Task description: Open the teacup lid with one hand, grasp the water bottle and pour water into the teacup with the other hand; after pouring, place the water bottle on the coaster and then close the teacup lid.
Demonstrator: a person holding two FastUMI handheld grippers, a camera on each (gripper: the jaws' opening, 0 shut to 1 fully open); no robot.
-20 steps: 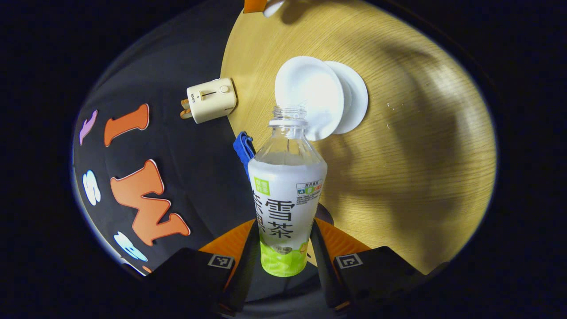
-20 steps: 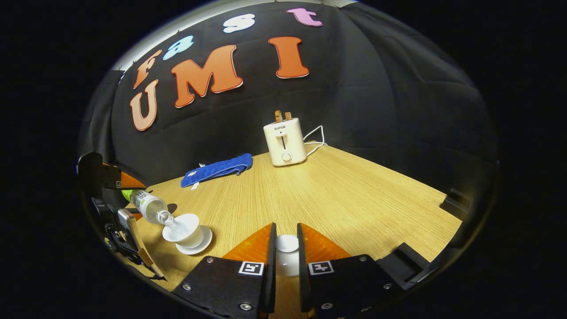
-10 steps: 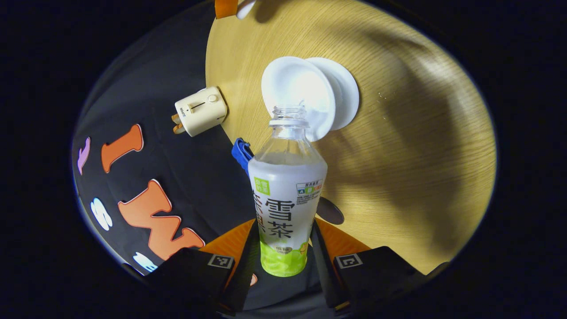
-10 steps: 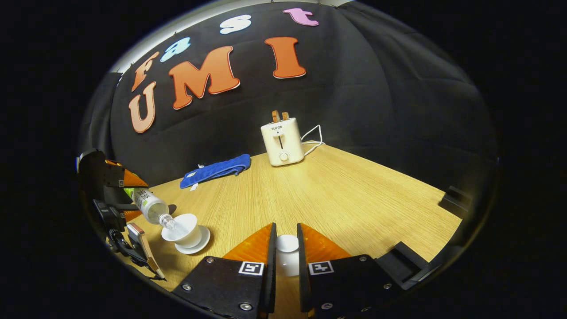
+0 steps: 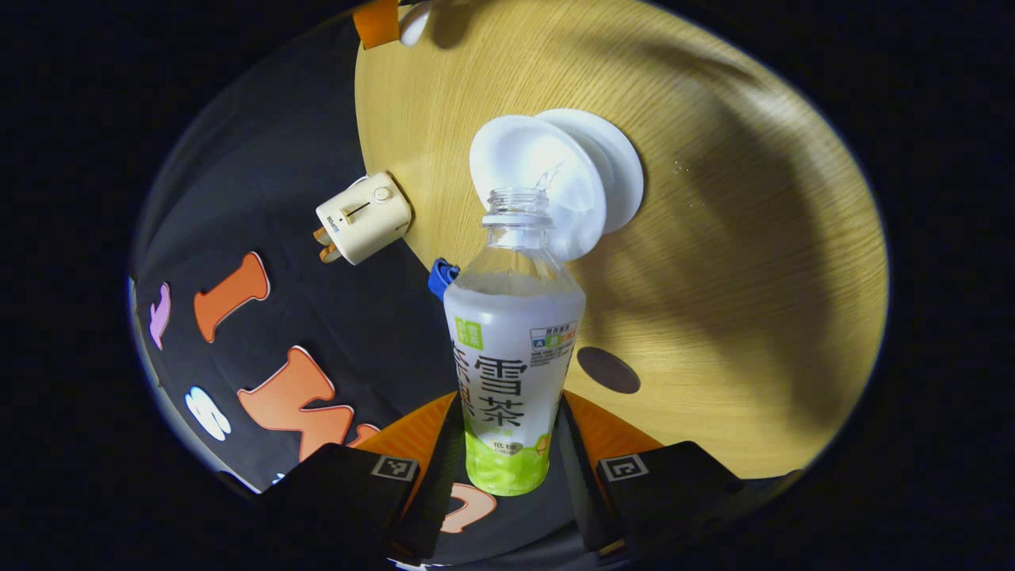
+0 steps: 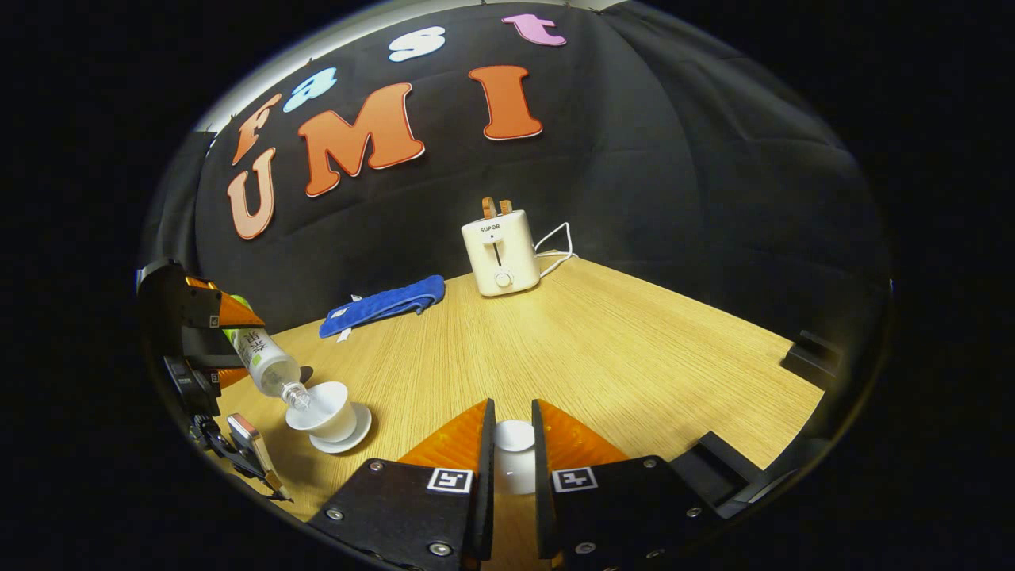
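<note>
Both fingers [image 5: 444, 452] around water bottle [image 5: 514, 349]

Dim booth, warm overhead light, shadowed table [image 5: 714, 238], fisheye-warped edges.

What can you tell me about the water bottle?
The water bottle is clear plastic with a white and green label and no cap. The left hand-held gripper is shut on its lower part, both fingers pressing the sides. It is tipped mouth-down over the white teacup, and water runs from it into the teacup.
</note>
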